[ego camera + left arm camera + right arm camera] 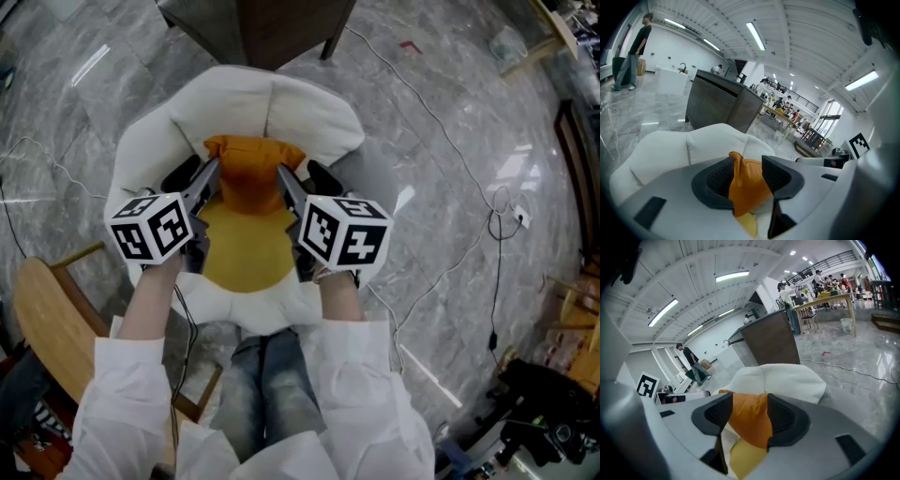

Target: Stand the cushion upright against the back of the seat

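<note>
Overhead, left gripper (197, 175) and right gripper (305, 178) flank the orange cushion (253, 173); their own views show jaws apart, unclamped

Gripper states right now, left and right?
Left gripper: jaws open, corner of the orange cushion between them, not clamped.
Right gripper: jaws open, same cushion between them.

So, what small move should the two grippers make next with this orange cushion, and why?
Probably draw both straight back toward the person. The orange cushion already stands against the white seat back, and the left gripper and right gripper each have jaws apart with a cushion corner loose between them, so a straight retreat should clear it without tipping it.
</note>
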Motion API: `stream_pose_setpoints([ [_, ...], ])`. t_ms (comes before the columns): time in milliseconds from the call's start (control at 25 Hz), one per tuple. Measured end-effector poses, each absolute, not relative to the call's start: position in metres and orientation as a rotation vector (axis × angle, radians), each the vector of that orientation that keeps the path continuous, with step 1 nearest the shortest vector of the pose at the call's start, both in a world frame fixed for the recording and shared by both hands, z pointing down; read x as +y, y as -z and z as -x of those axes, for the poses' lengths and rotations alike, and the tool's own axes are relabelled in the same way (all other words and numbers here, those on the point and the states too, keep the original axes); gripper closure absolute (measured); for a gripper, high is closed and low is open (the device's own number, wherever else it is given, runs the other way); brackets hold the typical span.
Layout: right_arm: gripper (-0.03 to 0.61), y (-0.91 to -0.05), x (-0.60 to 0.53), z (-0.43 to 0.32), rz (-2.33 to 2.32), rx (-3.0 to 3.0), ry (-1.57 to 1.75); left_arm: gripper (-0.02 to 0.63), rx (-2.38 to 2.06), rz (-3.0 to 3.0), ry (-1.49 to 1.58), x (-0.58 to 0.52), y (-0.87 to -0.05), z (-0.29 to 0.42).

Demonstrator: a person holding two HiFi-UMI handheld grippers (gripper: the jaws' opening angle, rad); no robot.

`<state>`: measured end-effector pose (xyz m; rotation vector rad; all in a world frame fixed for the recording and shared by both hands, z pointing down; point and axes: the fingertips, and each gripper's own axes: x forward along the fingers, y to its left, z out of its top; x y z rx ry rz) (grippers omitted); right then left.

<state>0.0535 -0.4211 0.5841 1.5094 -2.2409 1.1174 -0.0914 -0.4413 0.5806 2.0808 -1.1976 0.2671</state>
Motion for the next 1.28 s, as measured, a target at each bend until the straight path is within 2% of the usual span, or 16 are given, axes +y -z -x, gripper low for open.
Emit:
stream_pose_setpoints([
  [880,0.373,-0.427,-0.307,-0.006,-1.422,-2.405,-1.045,0.446,-0.930,-2.189,-0.076,-0.317,-0.415,0.065],
  [1000,0.409,-0.409,-0.293,-0.008,-1.457,-2.382,-0.995,0.448,-0.914,-2.210,-0.082,-0.298,-0.398,0.062],
  [1120,0.503,-0.397,-0.277,-0.011,-1.494,-2.349,-0.976,0.469,-0.911,-2.224,-0.103,-0.283,-0.386,0.067],
  [1280,0.522,-0.377,-0.252,-0.005,-1.470,-2.361,-0.992,0.524,-0.929,-2.213,-0.129,-0.265,-0.370,0.079],
])
